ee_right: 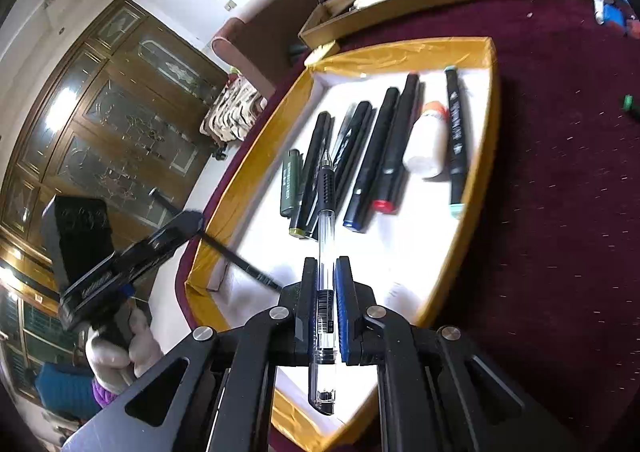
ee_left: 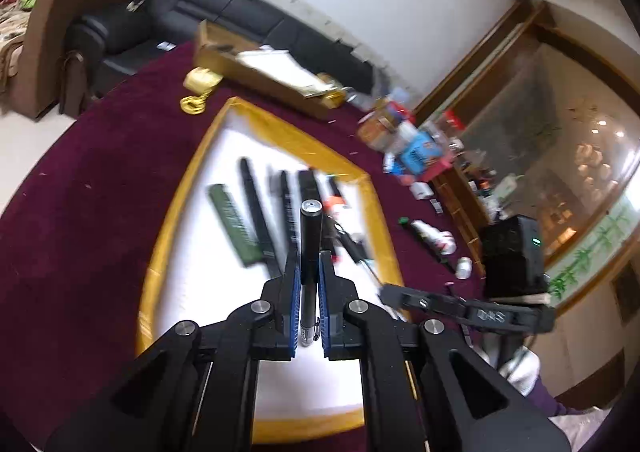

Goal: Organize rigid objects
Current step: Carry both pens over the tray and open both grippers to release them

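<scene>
A white tray with a yellow rim (ee_left: 188, 188) (ee_right: 486, 52) lies on the maroon table. Several black markers (ee_right: 376, 156), a green pen (ee_right: 290, 184) (ee_left: 234, 226) and a white glue bottle (ee_right: 426, 140) lie side by side in it. My left gripper (ee_left: 308, 260) is shut on a black pen (ee_left: 310, 244) and holds it above the tray. My right gripper (ee_right: 326, 264) is shut on a clear gel pen (ee_right: 326, 236) with a black grip, pointing at the markers. Each gripper shows in the other's view, the left gripper (ee_right: 132, 252) at the tray's left edge.
A cardboard box with papers (ee_left: 260, 72) (ee_right: 384, 4) stands beyond the tray. Yellow tape rolls (ee_left: 200, 82), bottles and packets (ee_left: 416, 148) and a white marker (ee_left: 434, 238) lie on the table. A black sofa (ee_left: 240, 12) and a wooden cabinet (ee_right: 112, 124) stand behind.
</scene>
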A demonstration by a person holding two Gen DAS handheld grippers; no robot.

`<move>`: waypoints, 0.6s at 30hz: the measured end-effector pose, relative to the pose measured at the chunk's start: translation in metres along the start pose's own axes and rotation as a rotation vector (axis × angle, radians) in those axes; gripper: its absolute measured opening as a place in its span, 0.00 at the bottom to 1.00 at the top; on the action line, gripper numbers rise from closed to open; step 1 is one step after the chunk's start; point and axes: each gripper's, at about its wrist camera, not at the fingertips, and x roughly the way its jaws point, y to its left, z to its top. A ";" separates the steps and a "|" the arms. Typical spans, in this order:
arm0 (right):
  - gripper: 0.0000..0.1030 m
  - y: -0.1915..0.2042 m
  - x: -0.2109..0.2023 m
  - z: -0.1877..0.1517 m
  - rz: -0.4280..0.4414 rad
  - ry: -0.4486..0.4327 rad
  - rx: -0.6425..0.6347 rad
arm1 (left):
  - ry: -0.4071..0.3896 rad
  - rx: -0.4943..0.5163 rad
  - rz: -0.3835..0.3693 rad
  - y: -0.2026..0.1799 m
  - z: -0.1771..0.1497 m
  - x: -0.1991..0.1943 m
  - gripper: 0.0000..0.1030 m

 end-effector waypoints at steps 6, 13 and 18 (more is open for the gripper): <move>0.08 0.012 0.023 0.001 -0.029 0.033 -0.012 | 0.053 -0.037 0.042 0.021 0.022 0.027 0.07; 0.08 0.015 0.022 0.000 -0.107 0.008 -0.012 | 0.078 -0.017 0.152 0.020 0.027 0.047 0.20; 0.09 0.018 0.018 -0.002 -0.132 -0.009 0.002 | 0.032 -0.054 0.171 0.015 0.019 0.029 0.48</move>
